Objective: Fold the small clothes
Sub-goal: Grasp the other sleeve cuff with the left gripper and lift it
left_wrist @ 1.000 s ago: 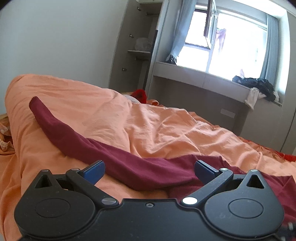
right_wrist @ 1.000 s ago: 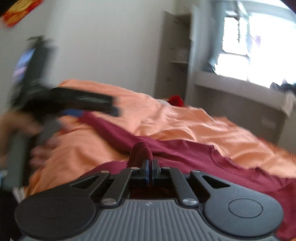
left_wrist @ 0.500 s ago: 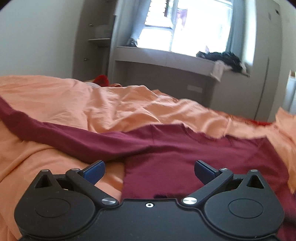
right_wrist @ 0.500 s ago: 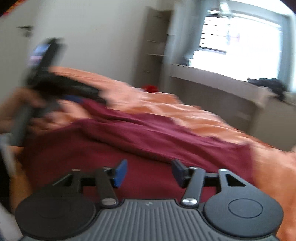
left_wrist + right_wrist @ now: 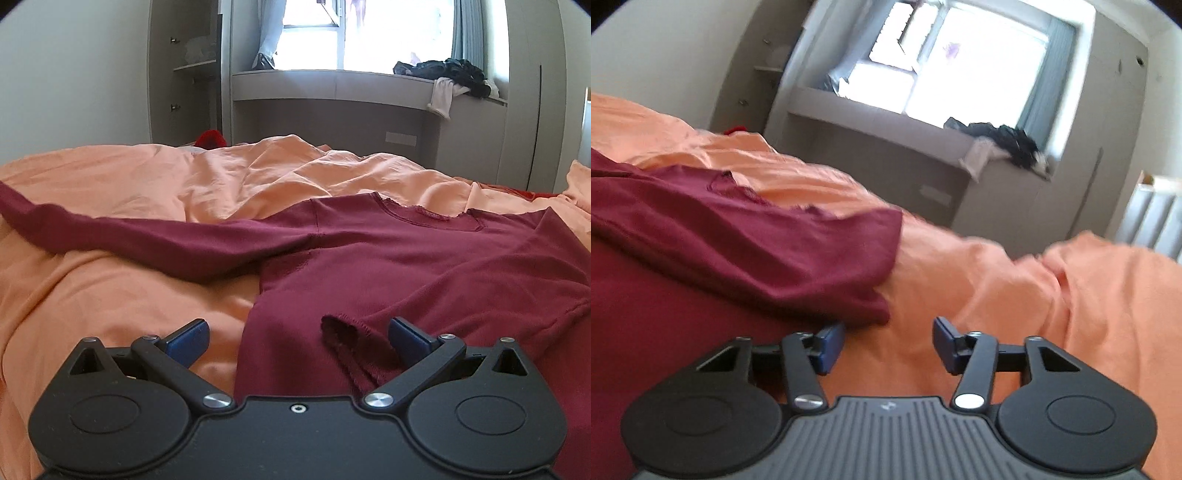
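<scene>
A maroon long-sleeved shirt (image 5: 406, 258) lies on an orange bed cover (image 5: 129, 295). Its left sleeve (image 5: 110, 236) stretches out to the left. Its right sleeve is folded over the body, with the cuff (image 5: 343, 332) lying between my left gripper's fingers. My left gripper (image 5: 295, 336) is open and empty just above the shirt's hem. In the right wrist view the shirt (image 5: 738, 243) lies at the left with its folded right edge in front of the fingers. My right gripper (image 5: 886, 343) is open and empty over the bed cover (image 5: 1015, 288), just right of the shirt.
A grey window ledge (image 5: 332, 79) with a pile of dark clothes (image 5: 443, 74) runs behind the bed. A tall open cabinet (image 5: 192, 74) stands at the left. A red item (image 5: 210, 138) shows beyond the bed's far edge. A white radiator (image 5: 1152, 218) is at the right.
My right gripper let go of the maroon sleeve, opened, and swung right to the shirt's right edge. My left gripper turned right from the stretched sleeve to face the shirt's body.
</scene>
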The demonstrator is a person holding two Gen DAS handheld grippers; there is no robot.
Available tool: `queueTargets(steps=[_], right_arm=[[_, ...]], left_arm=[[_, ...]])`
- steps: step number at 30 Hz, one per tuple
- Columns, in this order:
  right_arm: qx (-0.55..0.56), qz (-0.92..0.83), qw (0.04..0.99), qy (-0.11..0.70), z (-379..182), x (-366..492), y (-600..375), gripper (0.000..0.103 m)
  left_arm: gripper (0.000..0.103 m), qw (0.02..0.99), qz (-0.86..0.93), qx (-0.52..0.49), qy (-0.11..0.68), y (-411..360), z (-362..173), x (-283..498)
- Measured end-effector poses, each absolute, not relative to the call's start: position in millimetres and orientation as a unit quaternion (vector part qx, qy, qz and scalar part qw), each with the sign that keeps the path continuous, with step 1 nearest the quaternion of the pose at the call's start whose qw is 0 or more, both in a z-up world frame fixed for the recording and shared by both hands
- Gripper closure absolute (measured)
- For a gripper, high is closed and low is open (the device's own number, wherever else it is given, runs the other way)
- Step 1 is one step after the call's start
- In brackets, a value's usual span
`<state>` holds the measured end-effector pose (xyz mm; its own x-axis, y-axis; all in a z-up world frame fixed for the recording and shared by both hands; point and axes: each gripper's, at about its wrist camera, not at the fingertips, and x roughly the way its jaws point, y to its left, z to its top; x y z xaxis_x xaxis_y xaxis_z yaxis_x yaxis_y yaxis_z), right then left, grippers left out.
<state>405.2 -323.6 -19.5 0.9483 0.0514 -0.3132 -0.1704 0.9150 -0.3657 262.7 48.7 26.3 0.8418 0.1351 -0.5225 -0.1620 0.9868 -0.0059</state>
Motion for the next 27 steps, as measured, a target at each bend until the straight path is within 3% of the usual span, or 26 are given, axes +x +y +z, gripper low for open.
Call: queueTargets(steps=[1, 2, 3, 14, 16, 18, 22, 24, 27], right_arm=[[-0.208, 0.061, 0.966, 0.142, -20.0, 406.2, -321.1, 0.063], [-0.216, 0.065, 0.965, 0.137, -20.4, 406.5, -318.7, 0.088], [-0.221, 0.062, 0.964, 0.135, -19.5, 406.9, -317.9, 0.096], [-0.164, 0.050, 0.968, 0.181, -19.0, 408.7, -331.1, 0.094], [-0.143, 0.053, 0.971, 0.186, -13.6, 404.6, -335.7, 0.089], [-0.114, 0.057, 0.973, 0.192, -5.3, 396.7, -341.9, 0.062], [-0.083, 0.079, 0.977, 0.181, 12.1, 373.0, -348.4, 0.040], [-0.063, 0.097, 0.979, 0.167, 20.9, 361.6, -347.0, 0.022], [-0.029, 0.130, 0.980, 0.149, 28.2, 350.2, -342.3, 0.004]], left_arm=[[0.000, 0.959, 0.078, -0.026, 0.270, 48.5, 25.5, 261.6], [0.000, 0.959, 0.078, -0.027, 0.270, 48.7, 24.6, 260.3], [0.000, 0.959, 0.078, -0.028, 0.270, 49.2, 23.6, 259.1], [0.000, 0.968, 0.072, -0.023, 0.239, 46.1, 27.3, 238.7], [0.000, 0.972, 0.080, -0.032, 0.218, 57.1, 35.6, 227.1], [0.000, 0.975, 0.107, -0.036, 0.193, 75.9, 47.0, 217.4], [0.000, 0.962, 0.184, -0.055, 0.195, 141.7, 72.4, 220.3], [0.000, 0.951, 0.226, -0.071, 0.197, 181.7, 80.4, 226.3], [0.000, 0.934, 0.286, -0.099, 0.188, 243.4, 85.6, 237.4]])
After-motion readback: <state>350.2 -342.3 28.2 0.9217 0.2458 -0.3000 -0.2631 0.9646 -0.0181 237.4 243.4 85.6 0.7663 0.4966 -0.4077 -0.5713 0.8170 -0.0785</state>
